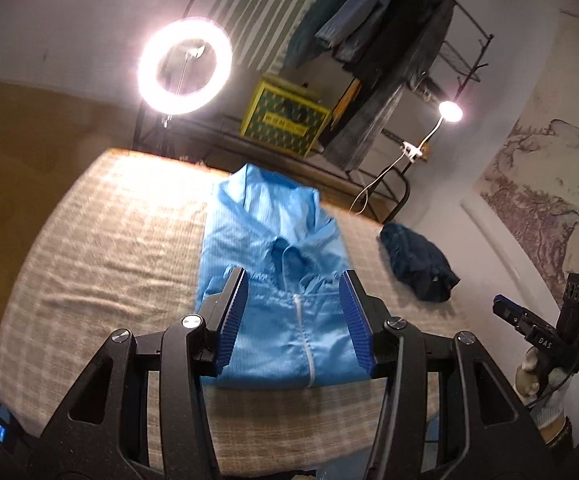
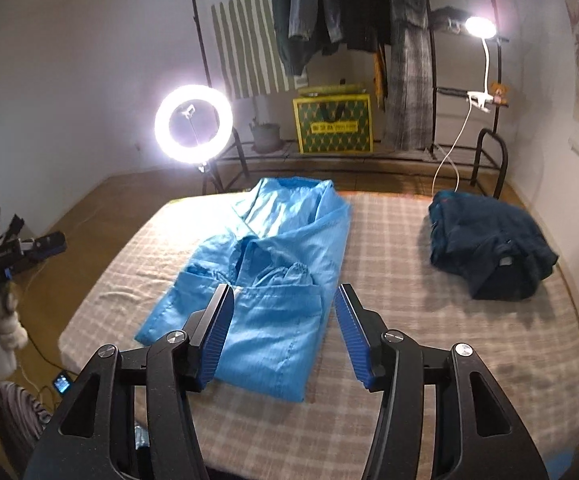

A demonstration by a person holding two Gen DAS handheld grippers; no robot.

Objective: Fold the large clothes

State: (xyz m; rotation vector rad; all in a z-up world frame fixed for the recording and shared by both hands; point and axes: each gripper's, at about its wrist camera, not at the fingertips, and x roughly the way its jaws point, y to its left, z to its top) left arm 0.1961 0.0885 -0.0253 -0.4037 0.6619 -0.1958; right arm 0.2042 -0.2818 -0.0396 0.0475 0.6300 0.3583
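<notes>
A light blue zip-front garment (image 1: 273, 268) lies on the checked bed (image 1: 109, 240), partly folded into a long strip with its sleeves laid over the chest. It also shows in the right wrist view (image 2: 273, 280). My left gripper (image 1: 294, 312) is open and empty, held above the garment's near end. My right gripper (image 2: 283, 328) is open and empty, above the garment's near right edge. The right gripper shows at the far right of the left wrist view (image 1: 505, 308), and the left gripper at the far left of the right wrist view (image 2: 49, 242).
A folded dark blue garment (image 2: 489, 240) lies on the bed's right side (image 1: 417, 264). Beyond the bed stand a lit ring light (image 2: 193, 124), a clothes rack with hanging clothes (image 2: 349, 8), a yellow-green box (image 2: 333, 124) and a clip lamp (image 2: 479, 26).
</notes>
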